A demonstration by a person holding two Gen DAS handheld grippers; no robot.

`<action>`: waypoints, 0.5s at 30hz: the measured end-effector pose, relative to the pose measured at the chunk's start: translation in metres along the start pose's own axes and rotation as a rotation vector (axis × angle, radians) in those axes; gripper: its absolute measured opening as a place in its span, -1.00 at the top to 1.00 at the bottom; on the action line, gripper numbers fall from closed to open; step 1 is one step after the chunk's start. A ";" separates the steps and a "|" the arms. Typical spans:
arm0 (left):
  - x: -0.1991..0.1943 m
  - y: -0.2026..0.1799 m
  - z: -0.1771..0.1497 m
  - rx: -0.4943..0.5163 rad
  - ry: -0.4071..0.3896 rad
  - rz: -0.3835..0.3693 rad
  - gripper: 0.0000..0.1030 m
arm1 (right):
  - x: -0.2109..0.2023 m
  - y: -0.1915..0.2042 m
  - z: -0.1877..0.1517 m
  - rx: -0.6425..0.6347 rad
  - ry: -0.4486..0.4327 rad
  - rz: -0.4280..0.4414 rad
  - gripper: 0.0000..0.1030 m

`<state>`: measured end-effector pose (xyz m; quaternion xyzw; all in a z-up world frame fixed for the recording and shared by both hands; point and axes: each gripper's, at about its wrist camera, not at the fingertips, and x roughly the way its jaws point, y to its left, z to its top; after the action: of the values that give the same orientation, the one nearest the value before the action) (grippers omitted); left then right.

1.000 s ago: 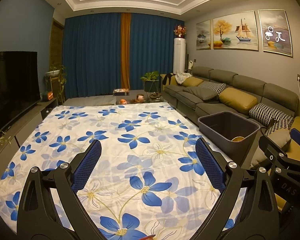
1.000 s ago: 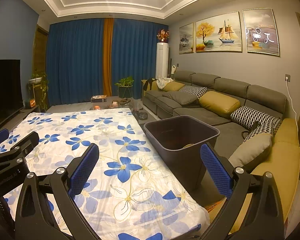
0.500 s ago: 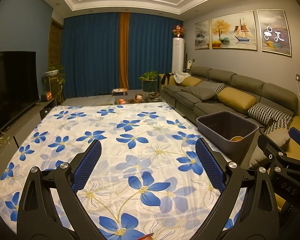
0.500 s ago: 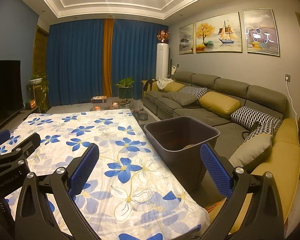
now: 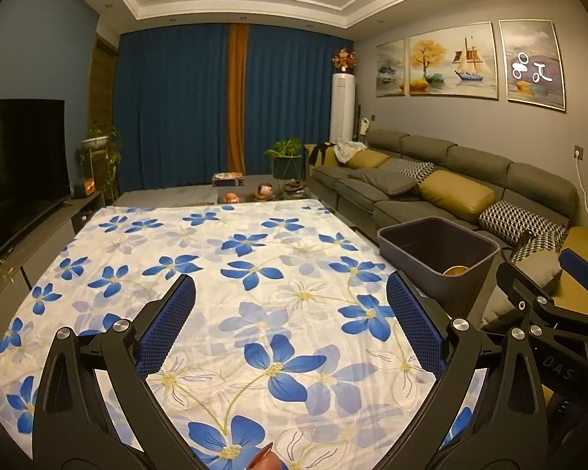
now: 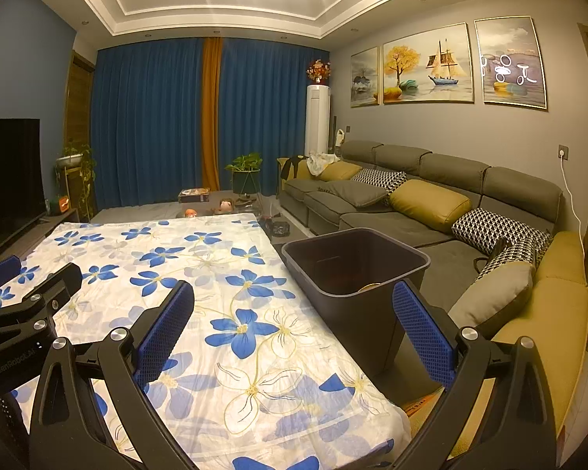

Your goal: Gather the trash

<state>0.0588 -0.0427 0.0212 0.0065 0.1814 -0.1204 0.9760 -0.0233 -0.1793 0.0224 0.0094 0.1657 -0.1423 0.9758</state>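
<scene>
White cloth (image 5: 254,274) printed with blue flowers covers the table and fills the centre and lower left of both views. Its surface is flat and bare. Blue curtains (image 5: 176,109) with one orange strip close off the far wall at upper centre. A dark TV (image 5: 19,164) stands at the left edge. A grey sofa (image 6: 431,196) with yellow and patterned cushions runs along the right wall, under three paintings (image 6: 431,66).

Just beside the table's right edge, between table and sofa, stands a dark bin (image 6: 352,274). A yellowish item (image 5: 456,270) lies at its bottom; what it is cannot be told. This is the only trash-like item in view.

The left gripper (image 5: 292,325) hangs over the near part of the cloth, fingers spread wide, nothing between them. The right gripper (image 6: 292,329) hangs over the table's right edge, fingers likewise spread wide and empty; its right finger (image 6: 419,325) overlaps the bin's near wall in the picture.
</scene>
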 end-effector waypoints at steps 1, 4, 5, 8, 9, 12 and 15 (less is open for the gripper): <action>0.000 0.000 0.000 0.002 0.000 -0.002 -0.87 | 0.000 0.000 0.000 -0.001 0.001 0.000 -0.89; 0.000 -0.002 -0.001 0.008 0.000 -0.007 -0.87 | 0.000 0.000 0.000 0.000 0.000 0.001 -0.89; 0.000 -0.003 -0.001 0.009 -0.001 -0.004 -0.87 | 0.000 0.000 0.000 -0.001 0.001 0.001 -0.89; -0.002 -0.003 -0.001 0.015 -0.008 -0.005 -0.87 | 0.000 0.000 0.000 0.000 -0.001 0.000 -0.89; -0.002 -0.003 -0.001 0.016 -0.009 -0.006 -0.87 | 0.000 0.000 0.000 -0.001 0.000 0.000 -0.89; -0.002 -0.003 -0.002 0.014 -0.010 -0.013 -0.87 | 0.000 0.000 0.000 0.000 -0.001 0.000 -0.89; -0.002 -0.003 -0.002 0.021 -0.016 -0.006 -0.73 | 0.000 -0.001 -0.001 0.000 -0.001 -0.001 -0.89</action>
<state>0.0554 -0.0447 0.0200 0.0150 0.1725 -0.1252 0.9769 -0.0240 -0.1796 0.0220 0.0094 0.1650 -0.1426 0.9759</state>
